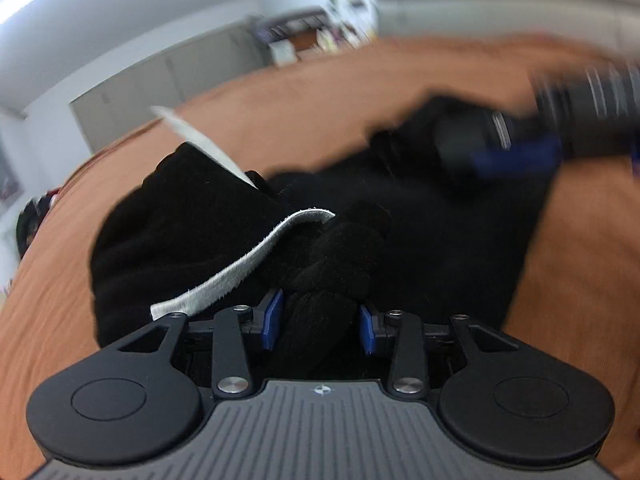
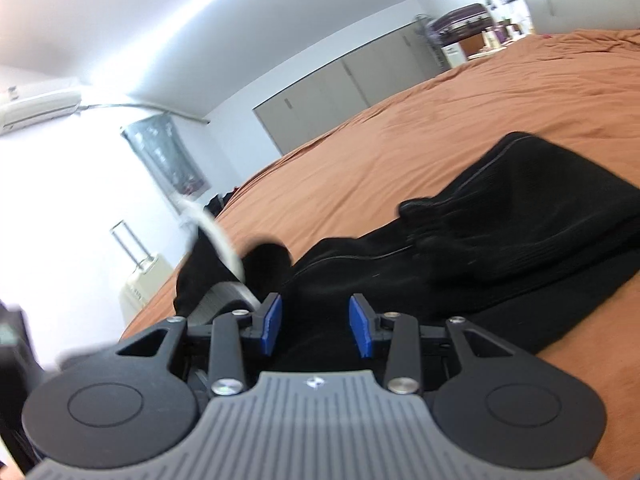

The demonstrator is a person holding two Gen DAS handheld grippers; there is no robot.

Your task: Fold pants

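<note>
Black pants [image 1: 400, 232] lie bunched on an orange bedspread [image 1: 320, 100]. A white band [image 1: 248, 260] runs across the cloth. My left gripper [image 1: 320, 324] has a thick roll of the black fabric squeezed between its blue pads [image 1: 272, 320]. At the upper right of the left wrist view the other gripper [image 1: 500, 140] shows as a blur over the pants. In the right wrist view my right gripper [image 2: 316, 324] is shut on a fold of the pants [image 2: 520, 216], which trail away to the right over the bedspread [image 2: 440, 128]. A blurred white band [image 2: 216, 236] rises at the left.
Grey cabinets [image 2: 340, 92] line the far wall. A pale suitcase [image 2: 140, 288] stands beside the bed at the left. A light headboard [image 2: 580, 0] and a cluttered shelf [image 2: 468, 28] sit at the far end. The bed's edge runs close on the left.
</note>
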